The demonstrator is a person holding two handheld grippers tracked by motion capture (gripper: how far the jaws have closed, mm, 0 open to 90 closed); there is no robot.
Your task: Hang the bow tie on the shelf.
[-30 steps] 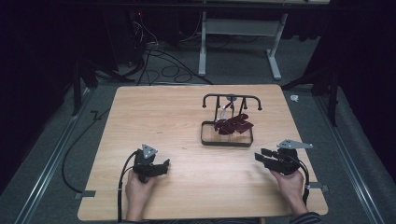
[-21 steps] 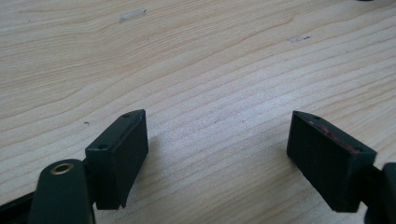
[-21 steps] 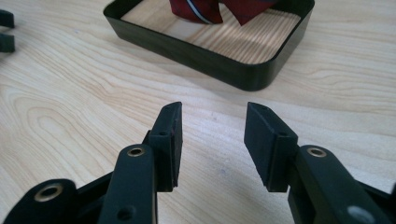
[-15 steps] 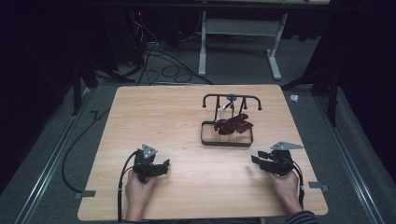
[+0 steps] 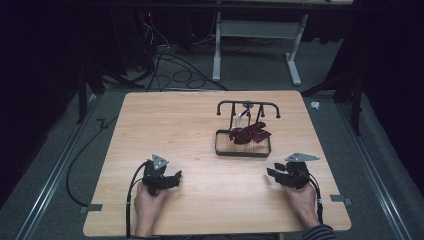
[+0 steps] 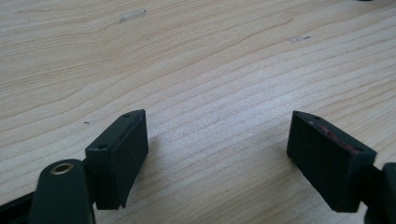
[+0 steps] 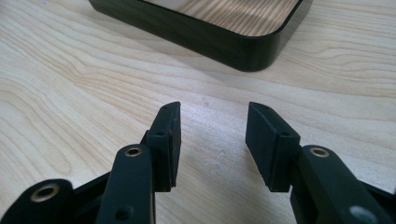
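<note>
Left gripper (image 5: pixel 176 175): black two-jaw tool with a grey three-cornered plate, being held low over the pale wooden table (image 5: pixel 175 125). In the left gripper view (image 6: pixel 217 140) its jaws are standing wide apart, gripping nothing, with bare wood grain lying between and ahead of them. A reddish smear is showing on the edge of one pad (image 6: pixel 329 149).

Right gripper (image 5: pixel 270 172): matching black tool, also resting near the person's edge of the table. In the right gripper view (image 7: pixel 212 135) its jaws are standing at a moderate gap, narrower than the left pair, and are holding nothing.

Black rounded-corner rectangular tray with an arched wire rack (image 5: pixel 242 151): sitting ahead of the right gripper and slightly to its left, near but apart; its dark wall (image 7: pixel 205 39) is rising just beyond the jaw tips in the right gripper view. It is lying well ahead and to the right of the left gripper.

Dark red crumpled pieces (image 5: pixel 249 134): lying in the tray beneath the rack; their material cannot be told.

No brand, label or legible writing is showing on any item.
</note>
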